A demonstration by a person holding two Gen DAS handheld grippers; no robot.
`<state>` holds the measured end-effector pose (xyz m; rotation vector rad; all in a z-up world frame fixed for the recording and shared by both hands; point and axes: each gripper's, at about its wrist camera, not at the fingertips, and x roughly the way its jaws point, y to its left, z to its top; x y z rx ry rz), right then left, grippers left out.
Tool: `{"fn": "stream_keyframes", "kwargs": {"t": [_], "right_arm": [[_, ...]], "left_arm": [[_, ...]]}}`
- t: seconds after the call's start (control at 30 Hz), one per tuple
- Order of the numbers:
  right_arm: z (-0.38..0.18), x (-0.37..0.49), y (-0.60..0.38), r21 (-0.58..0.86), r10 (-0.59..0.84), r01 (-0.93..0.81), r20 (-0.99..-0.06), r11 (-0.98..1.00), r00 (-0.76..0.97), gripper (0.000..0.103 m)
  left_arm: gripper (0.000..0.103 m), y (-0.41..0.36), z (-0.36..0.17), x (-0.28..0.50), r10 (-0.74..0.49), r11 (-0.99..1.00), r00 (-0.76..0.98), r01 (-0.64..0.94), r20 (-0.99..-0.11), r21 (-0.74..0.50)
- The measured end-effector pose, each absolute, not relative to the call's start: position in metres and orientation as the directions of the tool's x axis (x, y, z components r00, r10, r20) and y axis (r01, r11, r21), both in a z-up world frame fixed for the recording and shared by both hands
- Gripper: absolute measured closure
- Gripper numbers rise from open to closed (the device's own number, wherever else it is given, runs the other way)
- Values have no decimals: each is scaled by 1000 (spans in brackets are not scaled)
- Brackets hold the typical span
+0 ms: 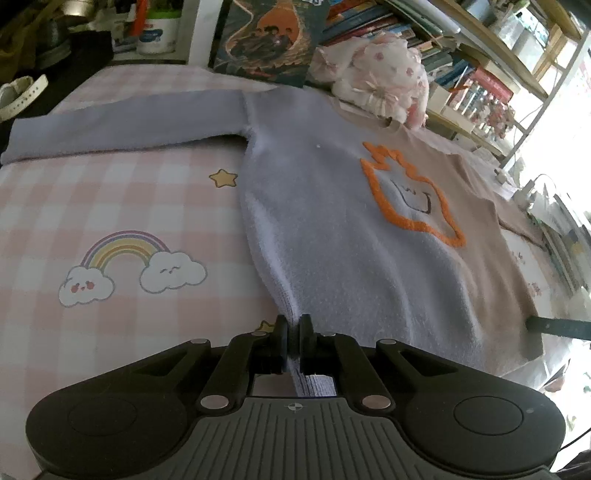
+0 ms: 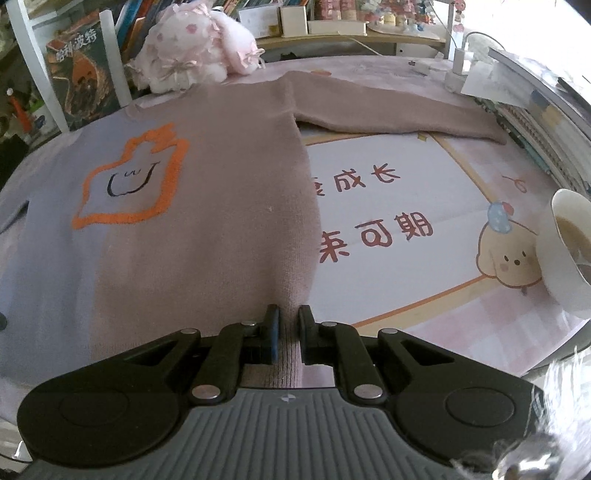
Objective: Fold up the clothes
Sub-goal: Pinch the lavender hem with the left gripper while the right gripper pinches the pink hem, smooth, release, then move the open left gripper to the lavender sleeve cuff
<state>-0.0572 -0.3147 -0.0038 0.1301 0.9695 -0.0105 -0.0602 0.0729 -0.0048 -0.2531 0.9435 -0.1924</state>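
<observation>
1. A long-sleeved sweater (image 1: 332, 221) lies spread flat, front up, on a tabletop (image 1: 110, 206) covered with a pink and white checked mat. Its sleeves stretch out to either side.
2. The sweater is pale blue-lilac on one half and dusty pink-tan on the other, with an orange outlined shape (image 2: 129, 181) on the chest holding a small drawn face.
3. The left gripper (image 1: 294, 338) sits at the near hem on the lilac side. Its black fingers (image 1: 280, 336) are pressed together, pinching a fold of the hem fabric that runs up between them.
4. The right gripper (image 2: 289, 332) sits at the near hem on the pink-tan side, close to that side edge. Its fingers (image 2: 272, 332) pinch a ridge of the ribbed hem.
5. In the left wrist view, the mat shows a printed rainbow with two clouds (image 1: 129, 269) and a yellow star (image 1: 222, 178), beside the sweater.
6. In the right wrist view, the mat shows dark red printed characters and a cartoon puppy (image 2: 508, 258). A white bowl (image 2: 565, 258) holding a tan liquid stands at the right edge, touching nothing of the sweater.
7. A pink and white plush toy (image 2: 192, 55) rests just beyond the sweater's collar.
8. Shelves of books (image 1: 406, 33) stand behind the tabletop.
</observation>
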Motion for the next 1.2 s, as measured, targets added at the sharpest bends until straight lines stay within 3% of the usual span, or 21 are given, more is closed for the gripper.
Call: {"fn": "stream_keyframes", "kwargs": {"t": [0.33, 0.63, 0.83, 0.87, 0.9, 0.97, 1.13, 1.2], "right_arm": [[-4, -57, -316, 95, 42, 63, -816, 993, 577, 93], [-5, -59, -323, 118, 103, -11, -810, 993, 578, 92], [-5, -59, -329, 139, 145, -54, -806, 989, 573, 90], [-5, -59, -330, 136, 147, -63, -805, 989, 574, 89], [-5, -60, -330, 131, 149, -73, -805, 989, 575, 87], [-5, -61, -331, 122, 152, -91, -803, 988, 577, 72], [-1, -70, -340, 108, 137, -84, -785, 991, 604, 27], [4, -76, -341, 96, 134, -95, -764, 991, 631, 25]], "left_arm": [[99, 71, -4, -63, -270, 957, 570, 68, -776, -283], [98, 57, -1, -66, -185, 976, 581, 17, -792, -216], [90, 41, 5, -72, -56, 991, 586, -66, -809, -117], [83, 39, 7, -74, -35, 990, 589, -89, -807, -108], [77, 37, 9, -77, -15, 989, 593, -112, -805, -101], [54, 32, 12, -85, 19, 983, 610, -157, -792, -97], [39, 13, 19, -104, 57, 972, 654, -208, -755, -107], [32, 5, 23, -109, 61, 970, 668, -216, -741, -115]]}}
